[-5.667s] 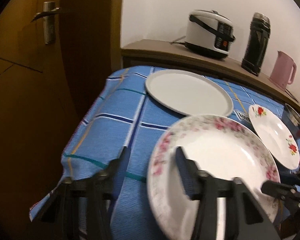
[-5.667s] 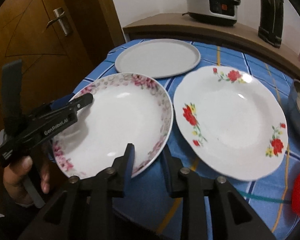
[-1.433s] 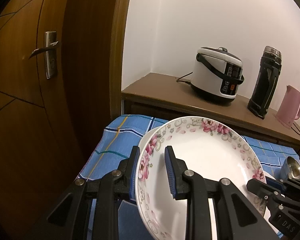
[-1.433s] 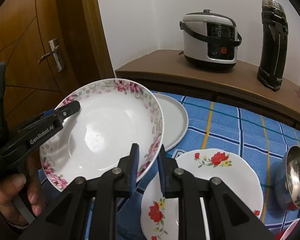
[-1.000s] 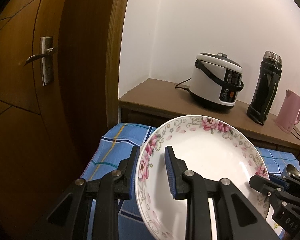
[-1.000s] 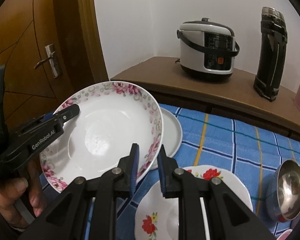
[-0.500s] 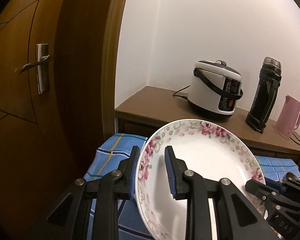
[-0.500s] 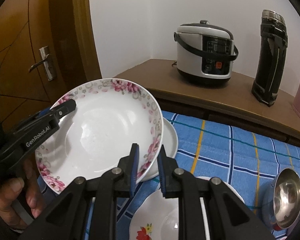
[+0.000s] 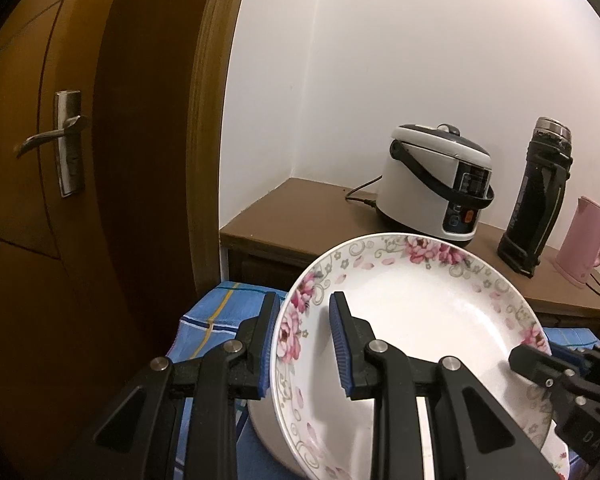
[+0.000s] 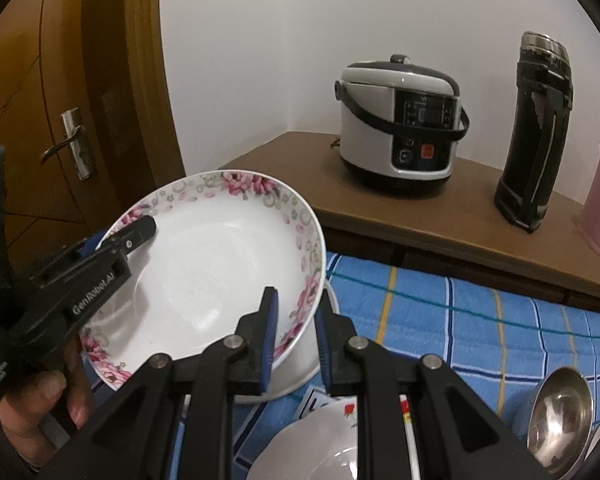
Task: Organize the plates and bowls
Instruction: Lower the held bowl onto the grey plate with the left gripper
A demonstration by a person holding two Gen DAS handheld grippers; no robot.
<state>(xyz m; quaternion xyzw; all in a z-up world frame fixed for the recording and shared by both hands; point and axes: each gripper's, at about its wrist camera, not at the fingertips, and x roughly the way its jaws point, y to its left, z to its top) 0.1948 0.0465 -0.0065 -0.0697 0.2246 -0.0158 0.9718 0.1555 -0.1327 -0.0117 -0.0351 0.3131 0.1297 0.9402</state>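
- The left gripper (image 9: 302,330) and the right gripper (image 10: 296,322) each pinch opposite rims of the pink-flowered plate (image 10: 216,264).
- It hangs tilted above the grey plate (image 10: 300,372) on the blue checked cloth (image 10: 460,320).

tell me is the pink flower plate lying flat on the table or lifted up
Lifted and tilted. The pink flower plate is off the blue tablecloth, with the left gripper and right gripper each clamped on its rim.
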